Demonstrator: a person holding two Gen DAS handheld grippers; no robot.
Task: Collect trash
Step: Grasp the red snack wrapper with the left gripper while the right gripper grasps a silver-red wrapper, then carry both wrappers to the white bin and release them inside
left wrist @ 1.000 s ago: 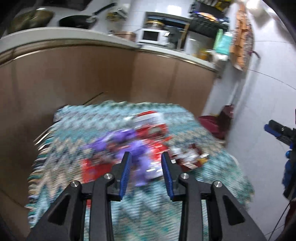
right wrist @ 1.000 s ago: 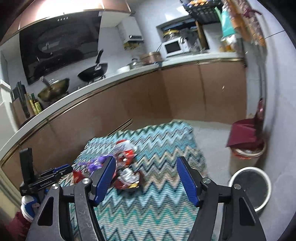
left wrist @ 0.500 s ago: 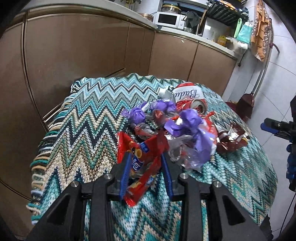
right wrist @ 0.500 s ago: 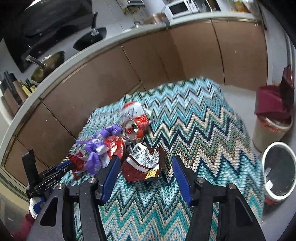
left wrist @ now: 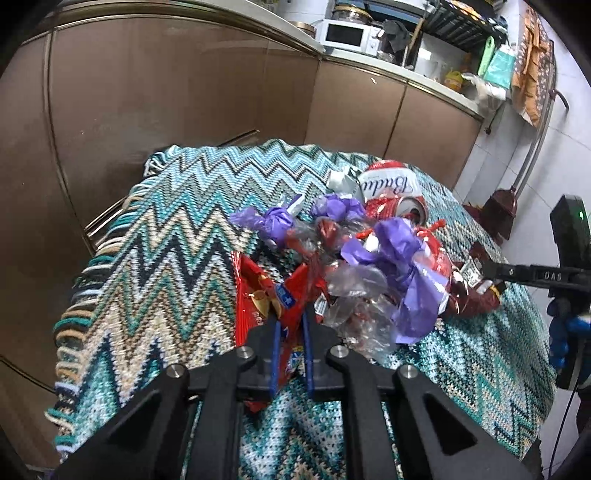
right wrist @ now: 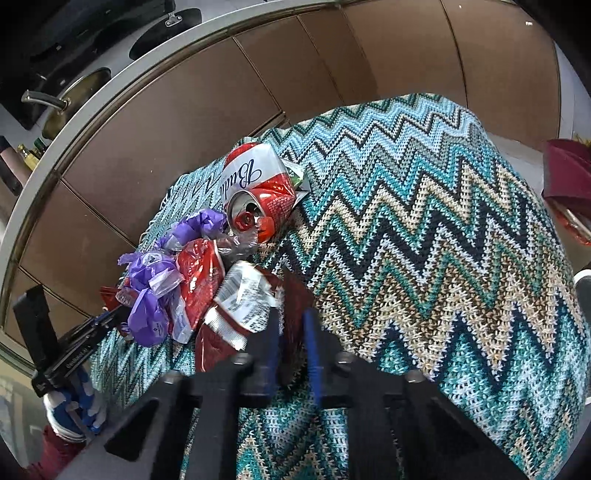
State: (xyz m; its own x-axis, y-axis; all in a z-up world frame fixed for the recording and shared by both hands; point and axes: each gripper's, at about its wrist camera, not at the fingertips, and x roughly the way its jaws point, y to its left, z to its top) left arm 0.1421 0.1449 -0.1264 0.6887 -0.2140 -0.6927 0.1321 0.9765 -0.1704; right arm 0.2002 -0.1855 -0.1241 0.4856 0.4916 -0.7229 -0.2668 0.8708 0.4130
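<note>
A trash pile lies on a zigzag knit cloth (left wrist: pixel 166 258): a crushed red and white can (left wrist: pixel 391 188), purple wrappers (left wrist: pixel 399 251), clear film and red packets. My left gripper (left wrist: pixel 290 321) is at the pile's near edge, its jaws closing with the pads pressed on a red snack wrapper (left wrist: pixel 255 295). In the right wrist view my right gripper (right wrist: pixel 291 317) is closing too, pinching a dark red wrapper (right wrist: pixel 243 295) with a barcode side. The can (right wrist: pixel 258 184) lies beyond it. Each gripper shows at the edge of the other's view: right gripper (left wrist: pixel 484 269), left gripper (right wrist: pixel 122 314).
Brown cabinet doors (left wrist: pixel 184 92) curve close behind the cloth-covered table. A bin with a dark red liner (right wrist: pixel 565 173) stands on the floor to the right, and a broom head (left wrist: pixel 498 210) leans by the tiled wall. A microwave (left wrist: pixel 347 35) sits on the counter.
Both grippers came down to the pile and closed. The left now pinches the red snack wrapper it straddled; the right moved in and shut on the dark red wrapper.
</note>
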